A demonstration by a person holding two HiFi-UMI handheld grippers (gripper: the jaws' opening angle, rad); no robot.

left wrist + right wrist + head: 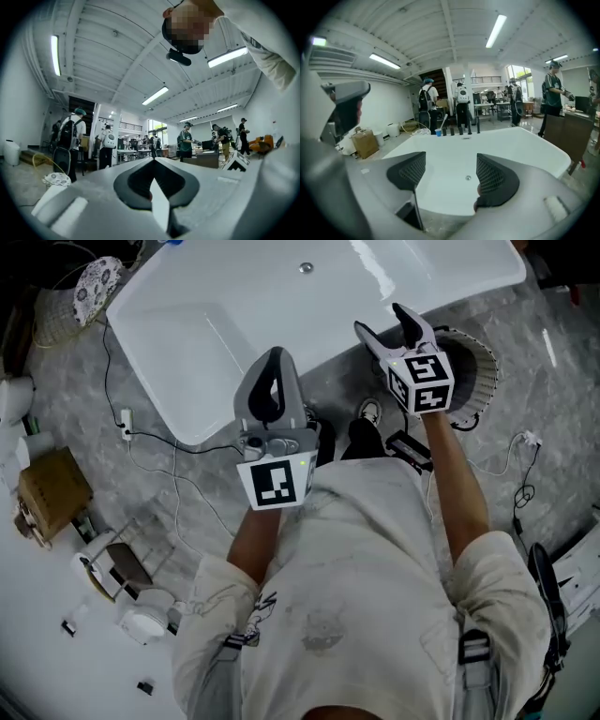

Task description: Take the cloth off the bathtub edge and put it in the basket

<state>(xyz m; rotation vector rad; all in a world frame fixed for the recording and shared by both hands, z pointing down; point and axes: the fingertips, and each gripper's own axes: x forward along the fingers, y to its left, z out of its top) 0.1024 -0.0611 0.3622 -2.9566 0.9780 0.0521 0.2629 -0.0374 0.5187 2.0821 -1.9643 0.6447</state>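
Bathtub: a white bathtub (155,371) stands on the grey stone floor (187,488), with the person at its near side.
Cloth: a patterned cloth (97,280) lies at the tub's far left corner, by a woven basket (54,322); whether it touches the rim or rests in that basket I cannot tell.
Second basket: a white slatted basket (476,367) sits on the floor beside the tub's right end, just behind the right gripper.
Left gripper (273,357): raised before the person's chest, fingers closed together, nothing between them.
Right gripper (380,317): held over the tub's near edge, its 2 fingers apart and empty.
Other: a cardboard box (52,488) sits at the left.
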